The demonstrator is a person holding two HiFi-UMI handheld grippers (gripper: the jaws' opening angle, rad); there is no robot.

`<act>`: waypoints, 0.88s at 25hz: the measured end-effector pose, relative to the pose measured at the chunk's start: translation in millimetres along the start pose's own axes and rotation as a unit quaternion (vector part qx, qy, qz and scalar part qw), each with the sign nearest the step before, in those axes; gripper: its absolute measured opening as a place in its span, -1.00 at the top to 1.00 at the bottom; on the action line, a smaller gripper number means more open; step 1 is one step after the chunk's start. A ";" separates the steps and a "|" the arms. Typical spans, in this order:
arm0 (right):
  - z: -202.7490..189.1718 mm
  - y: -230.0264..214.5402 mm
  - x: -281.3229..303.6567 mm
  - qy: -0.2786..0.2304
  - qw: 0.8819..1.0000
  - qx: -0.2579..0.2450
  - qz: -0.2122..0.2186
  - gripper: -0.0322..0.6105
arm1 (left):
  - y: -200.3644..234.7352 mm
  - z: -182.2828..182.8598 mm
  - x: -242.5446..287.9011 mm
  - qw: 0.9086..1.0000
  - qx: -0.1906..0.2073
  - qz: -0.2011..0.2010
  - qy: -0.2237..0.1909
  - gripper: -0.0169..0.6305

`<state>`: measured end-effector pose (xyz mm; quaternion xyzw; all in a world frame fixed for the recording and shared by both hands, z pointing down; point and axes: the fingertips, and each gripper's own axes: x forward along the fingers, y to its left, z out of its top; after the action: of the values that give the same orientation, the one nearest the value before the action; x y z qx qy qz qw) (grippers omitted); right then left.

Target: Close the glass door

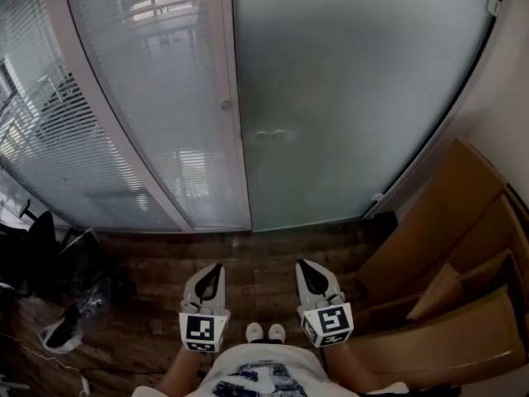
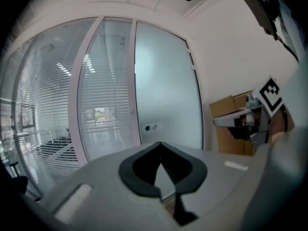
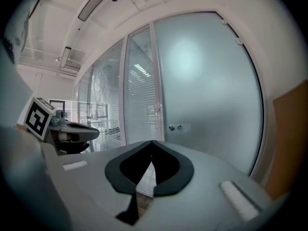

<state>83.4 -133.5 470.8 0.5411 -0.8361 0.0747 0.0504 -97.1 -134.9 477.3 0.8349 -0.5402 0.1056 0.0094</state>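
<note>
We hold the left gripper (image 1: 216,268) and right gripper (image 1: 302,265) side by side, jaws pressed together (both empty), facing the frosted glass door (image 1: 355,98), apart from it.

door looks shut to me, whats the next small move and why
Probably just lower both grippers and stop. The glass door seems to sit with its edge against the white frame, no gap showing beside its two round fittings. The left gripper and right gripper are shut, empty and clear of the glass, so nothing seems left to push.
</note>
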 end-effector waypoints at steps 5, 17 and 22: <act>-2.6 -2.9 1.3 0.003 1.000 -0.004 0.001 0.88 | -5.0 2.0 5.5 1.000 0.005 -0.006 0.000 0.94; -4.8 -11.6 1.2 0.005 1.000 -0.011 -0.002 0.88 | -8.1 3.2 13.4 1.000 0.013 -0.012 0.004 0.94; -6.5 -9.9 3.4 0.008 1.000 -0.016 0.000 0.88 | -8.4 2.5 15.4 1.000 0.012 -0.013 0.007 0.94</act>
<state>91.1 -139.4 478.5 0.5392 -0.8370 0.0662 0.0660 -83.0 -145.6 478.6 0.8411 -0.5281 0.1172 0.0047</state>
